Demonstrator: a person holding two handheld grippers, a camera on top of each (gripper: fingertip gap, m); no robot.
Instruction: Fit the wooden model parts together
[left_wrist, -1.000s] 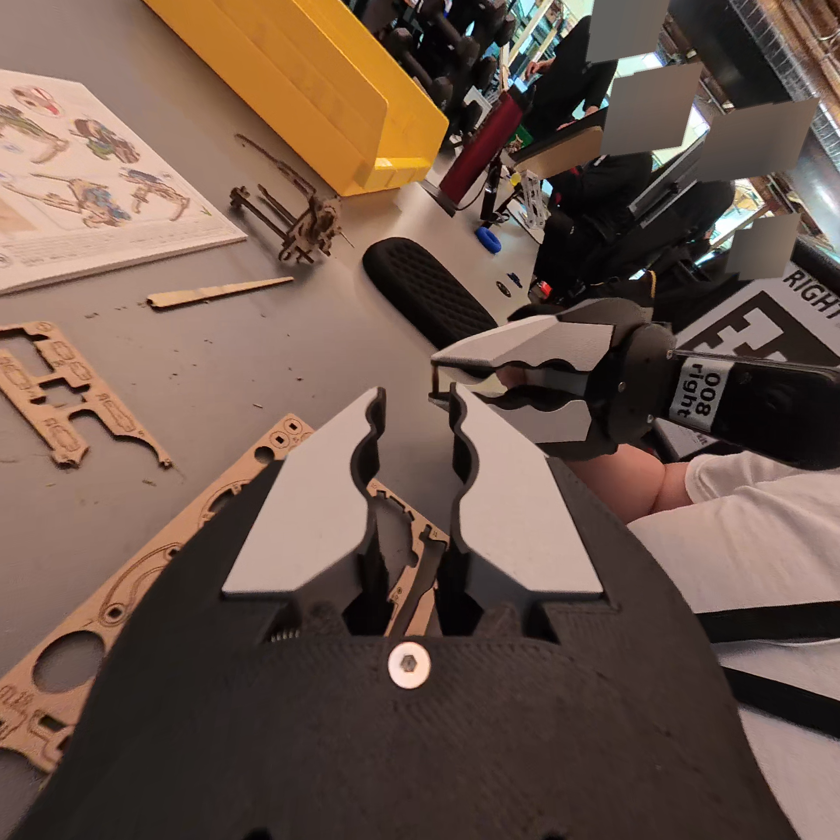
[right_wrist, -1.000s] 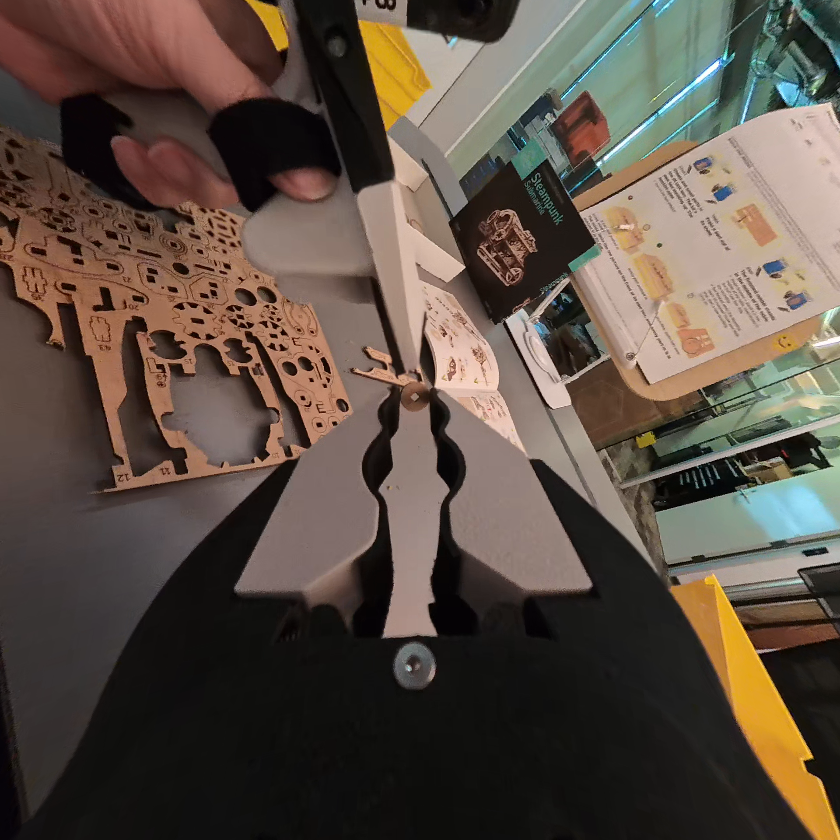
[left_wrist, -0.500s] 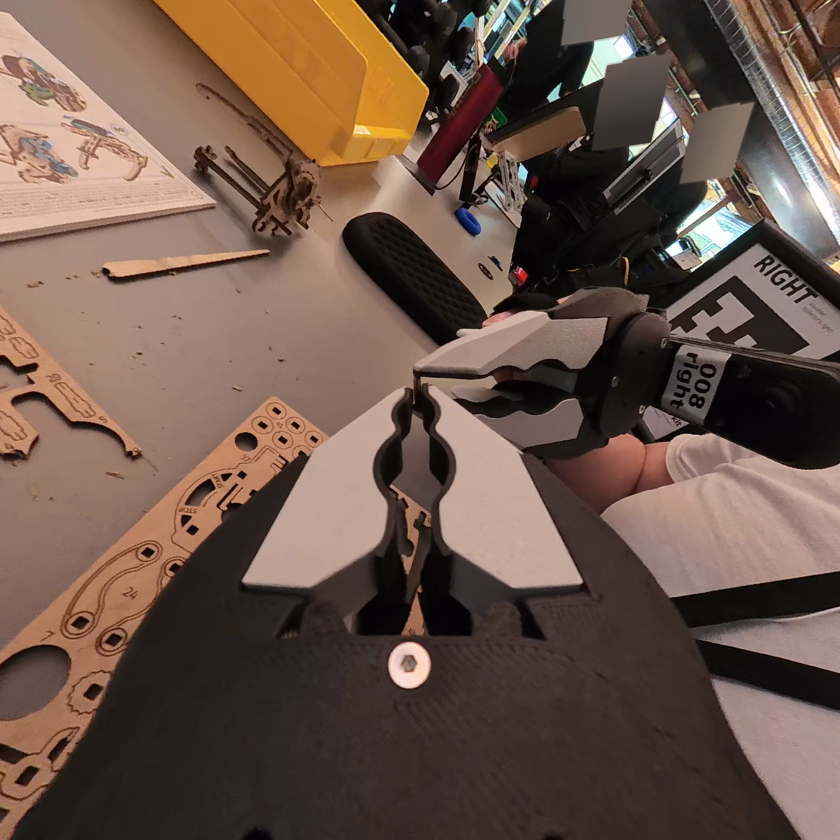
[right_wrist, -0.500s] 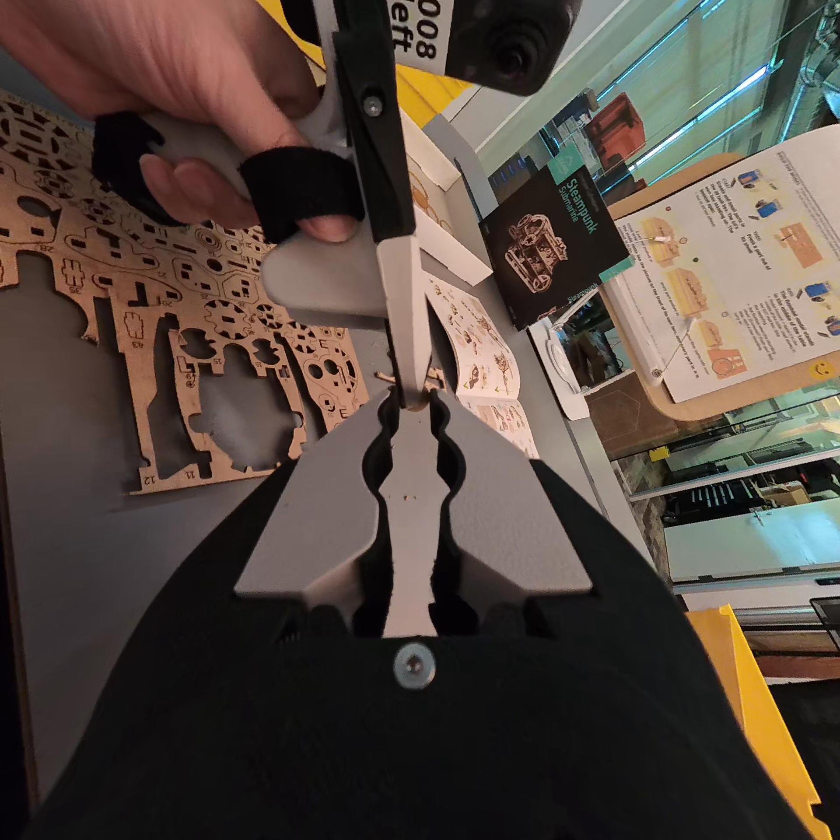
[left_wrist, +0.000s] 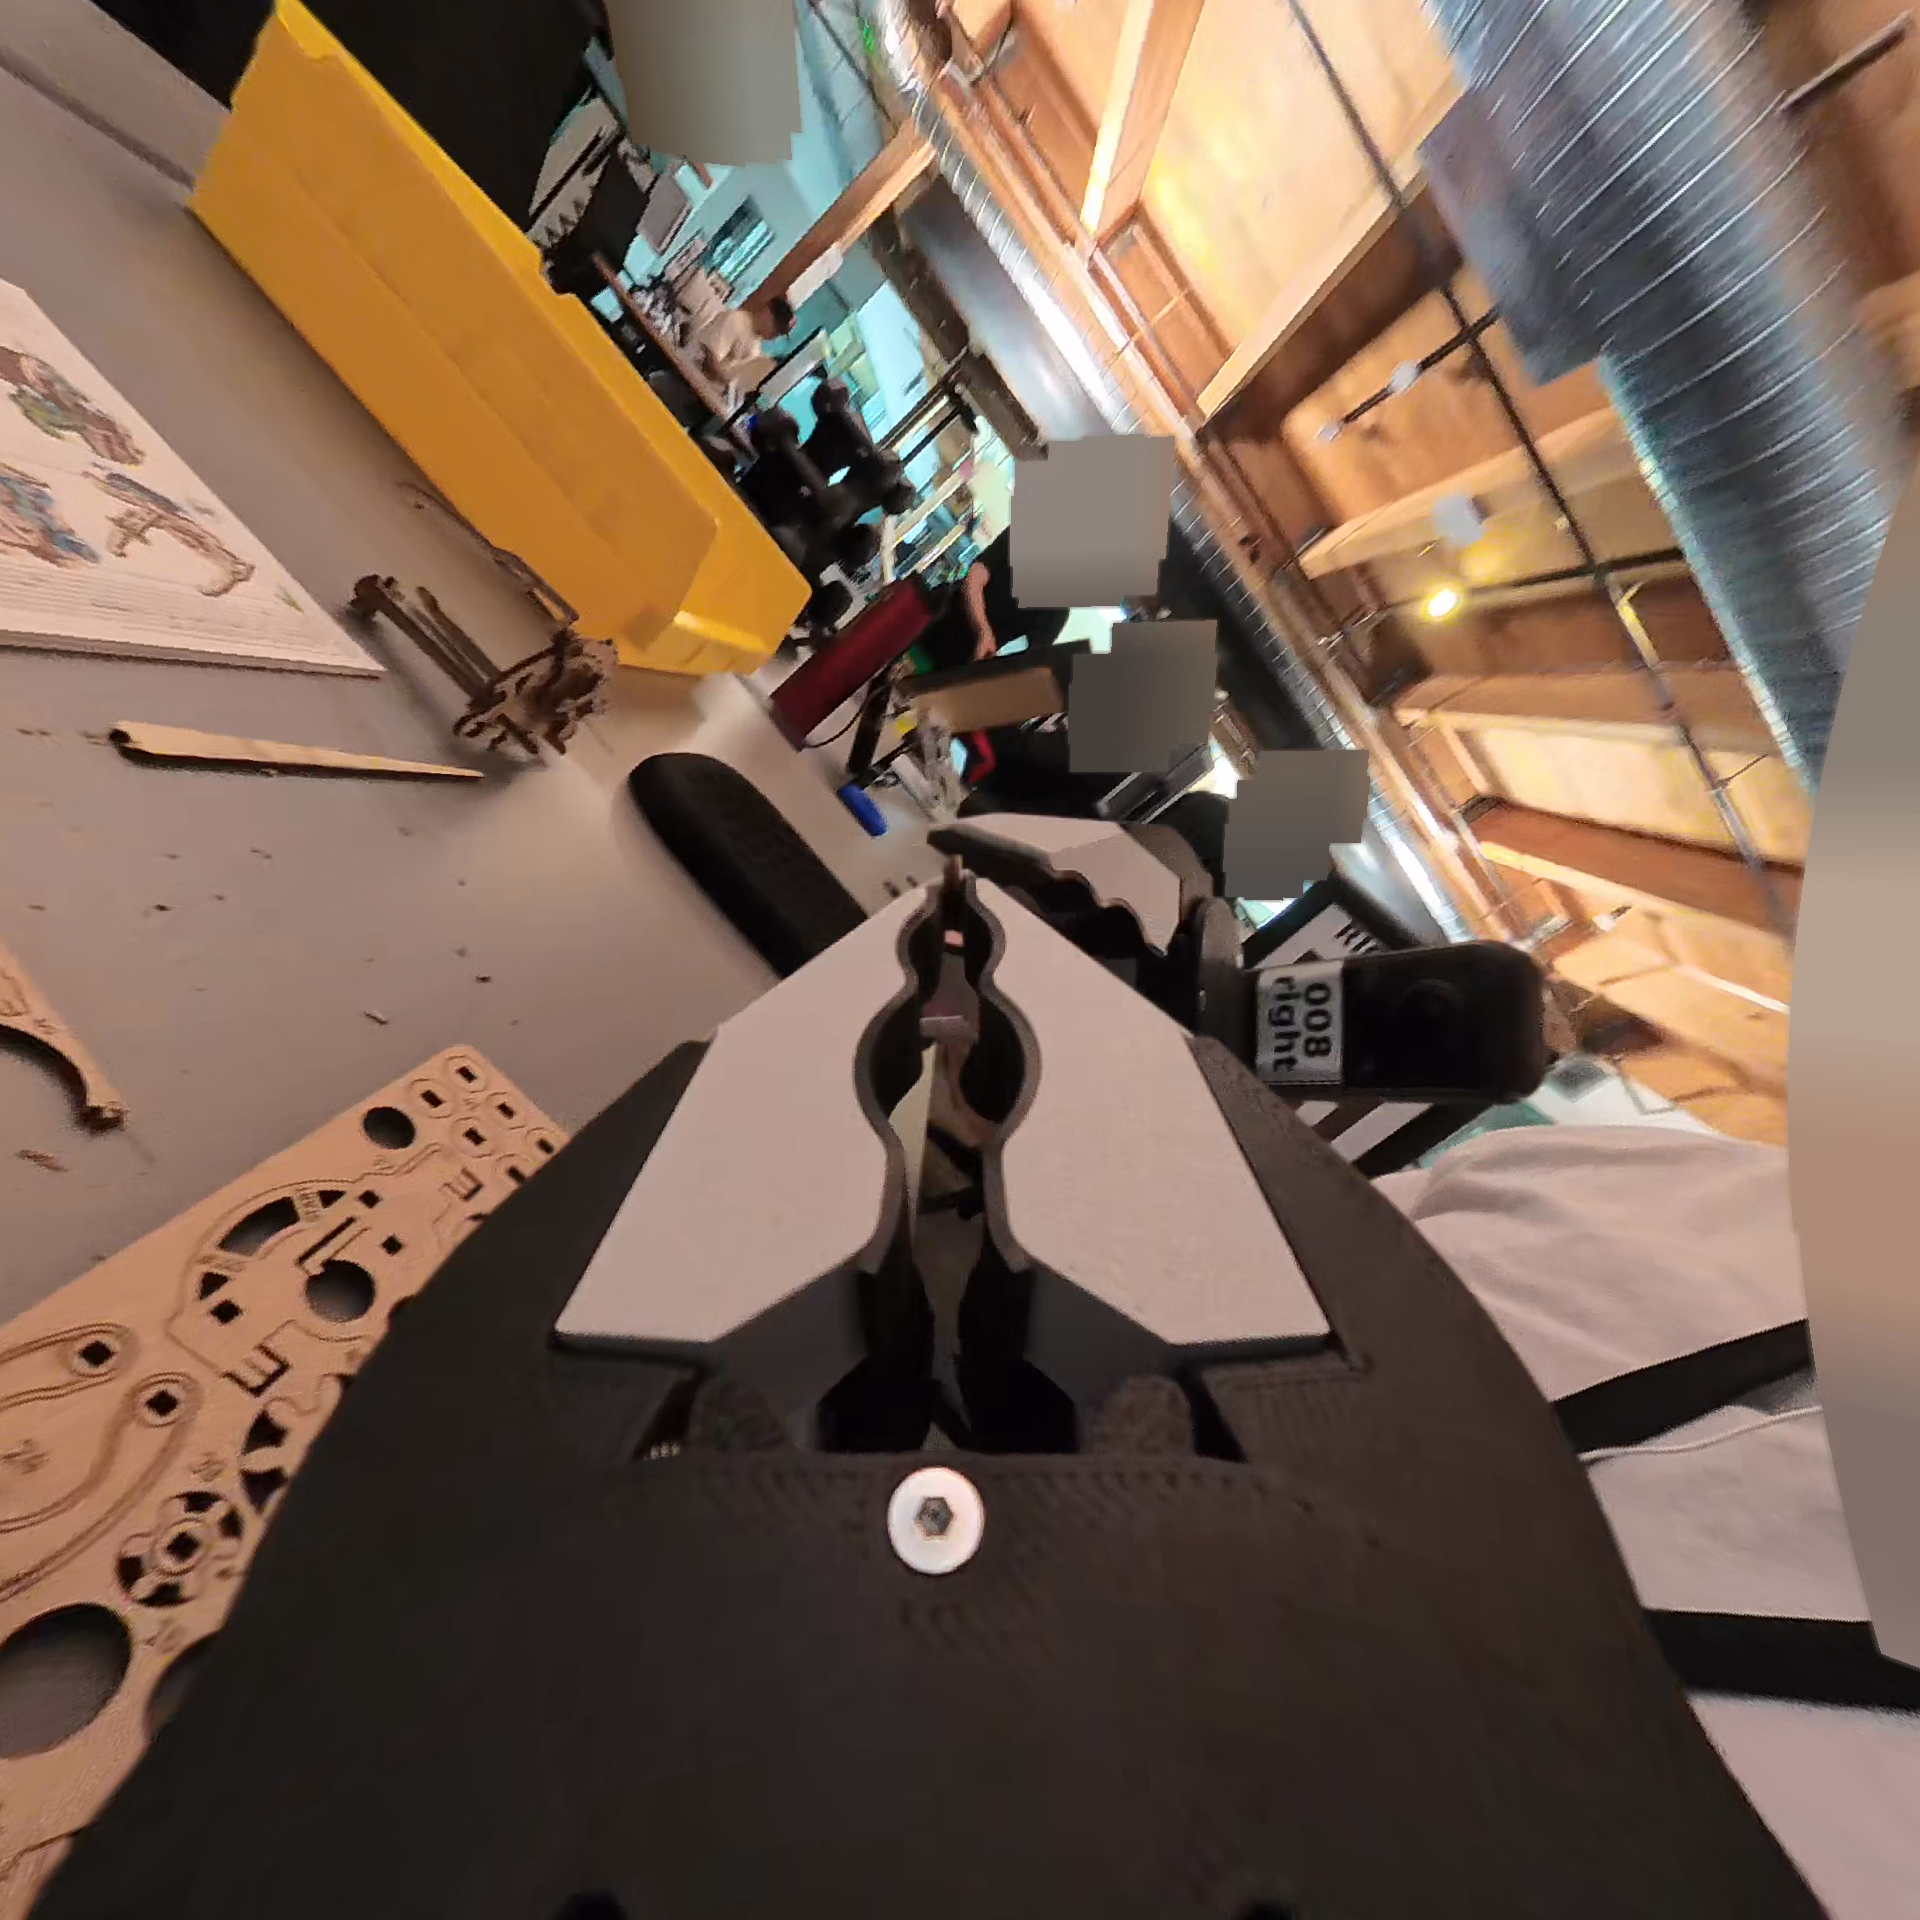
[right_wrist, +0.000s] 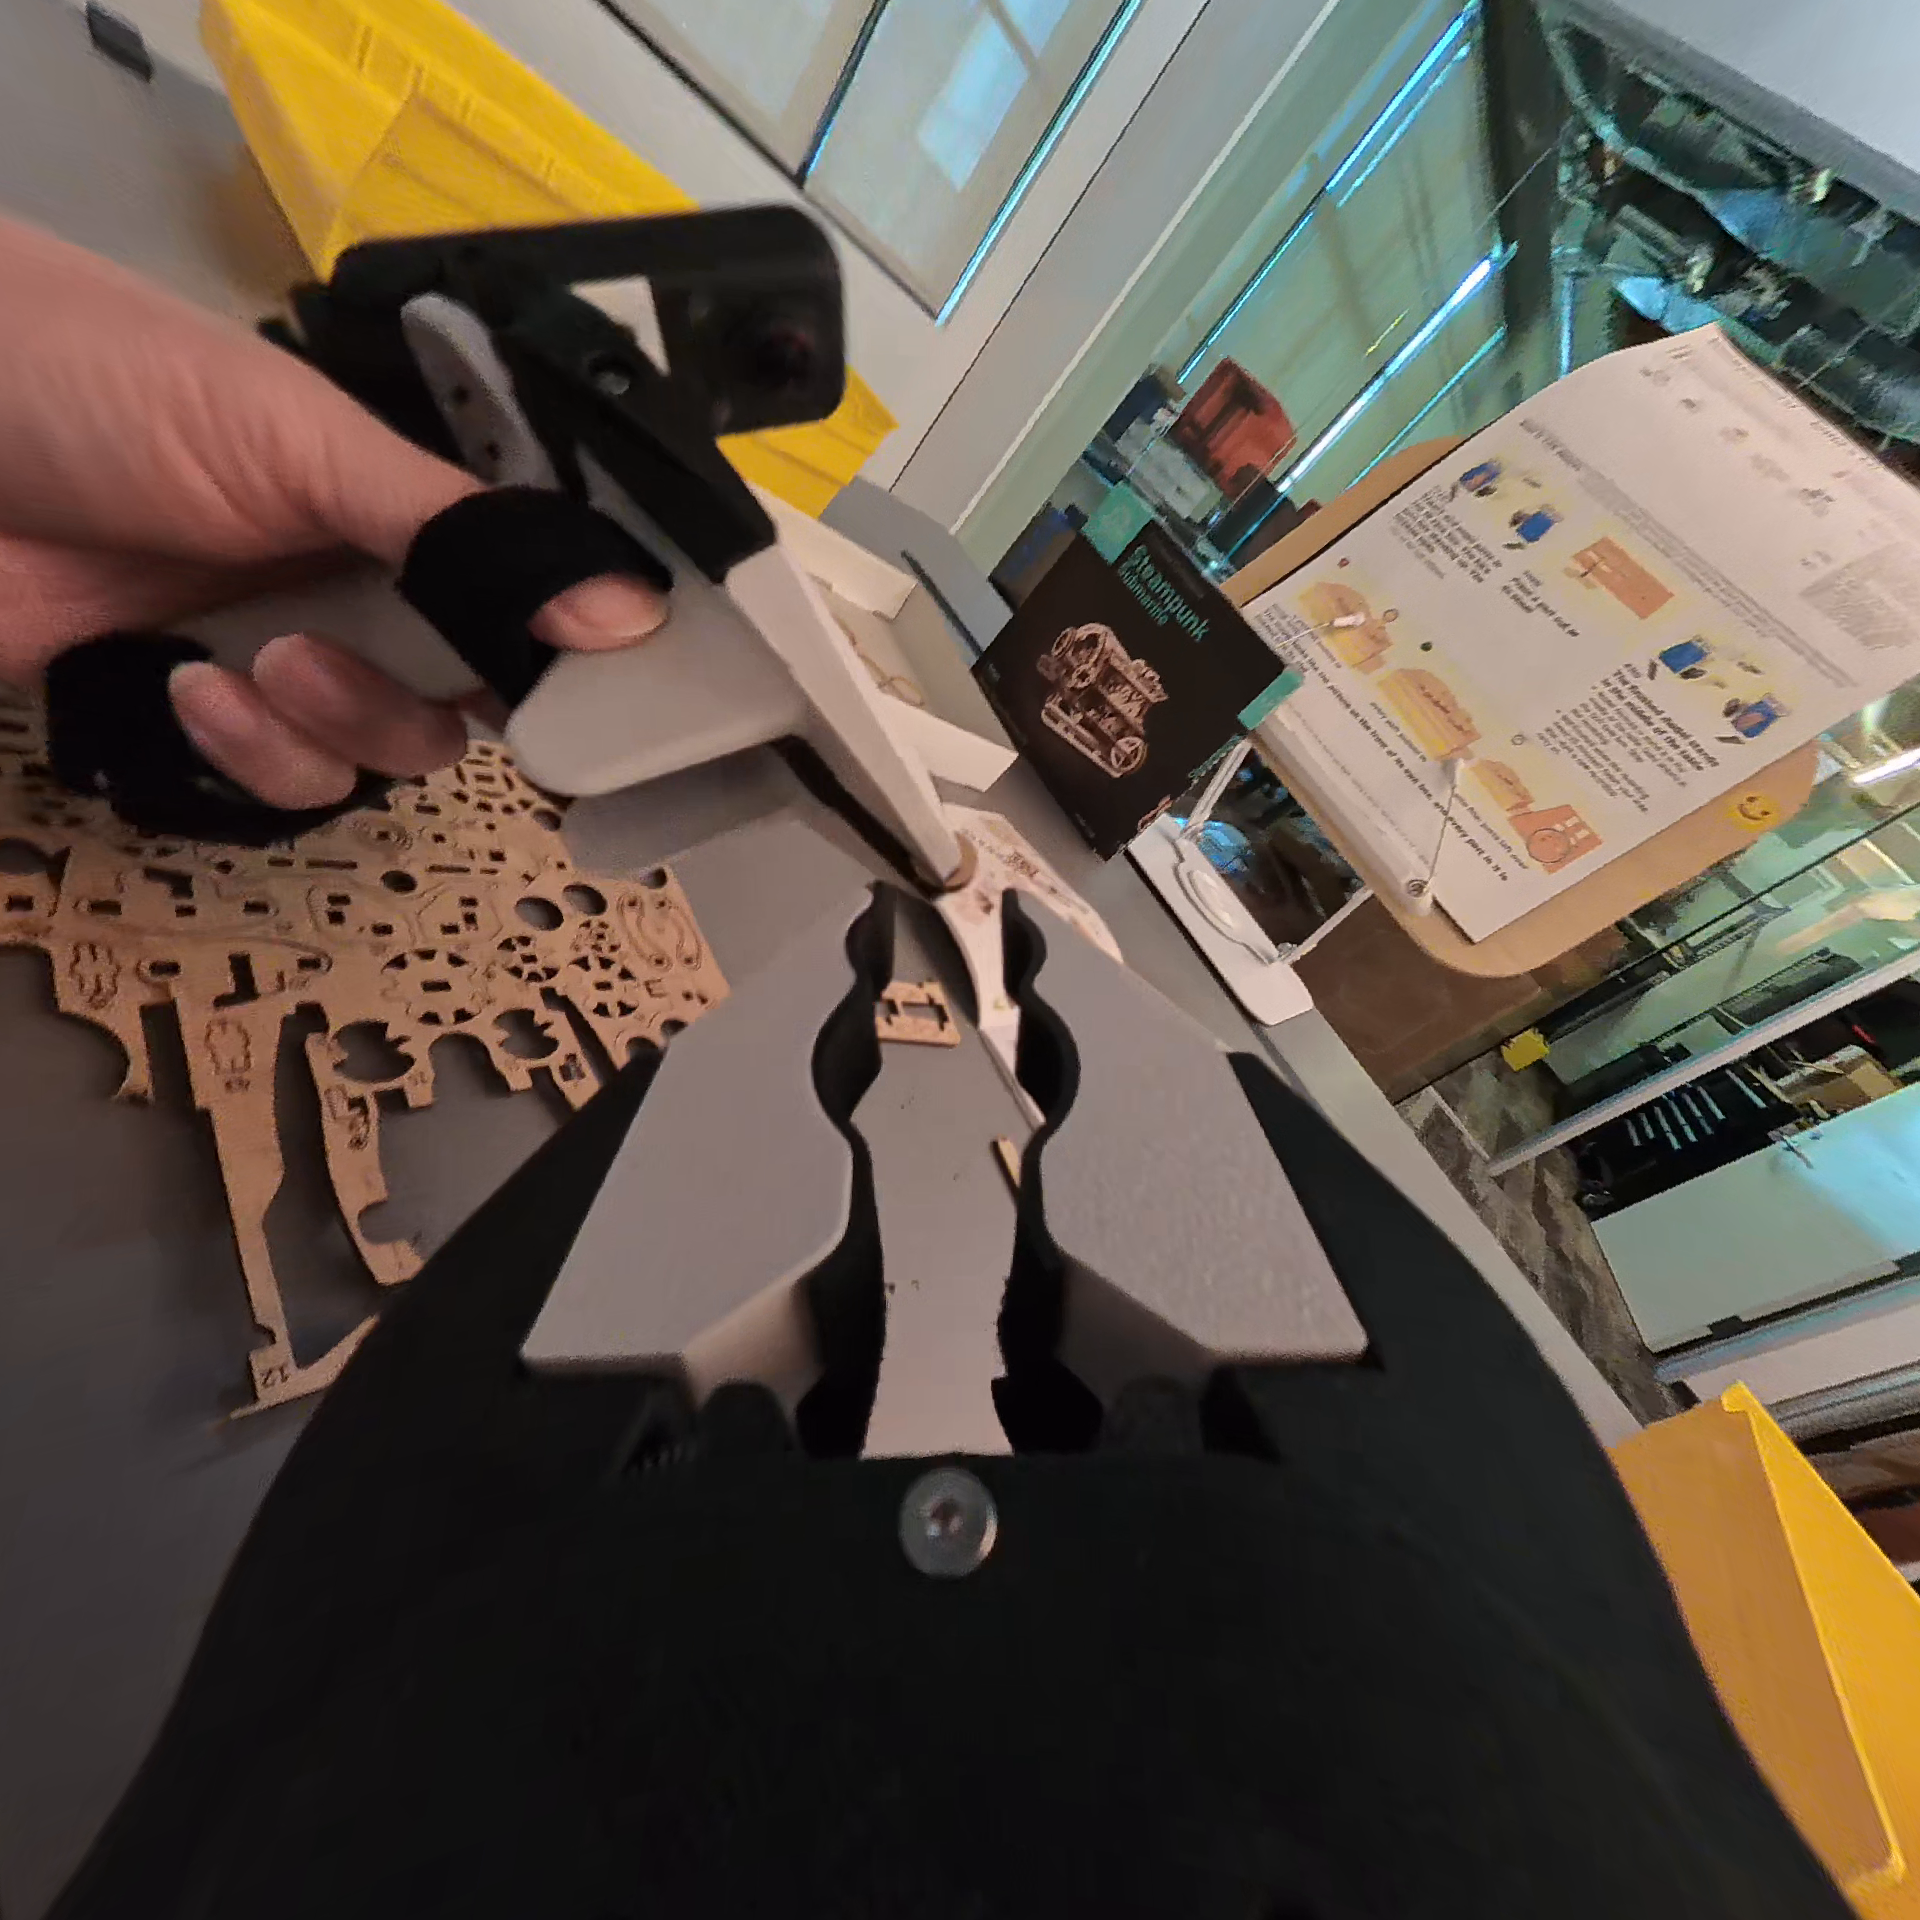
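Left gripper (left_wrist: 954, 902) fingers pinch a small wooden disc (right_wrist: 954, 864), right gripper (right_wrist: 940, 902) fingers narrow but apart w/ nothing gripped; looks thin, light, snappable, so hold by edges.

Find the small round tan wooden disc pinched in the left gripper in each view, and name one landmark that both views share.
Left wrist view: small round tan wooden disc seen edge-on, just above centre, between the view's own fingertips.
Right wrist view: disc just above centre, beyond the view's own fingers.
Shared landmark: the left gripper holding it.
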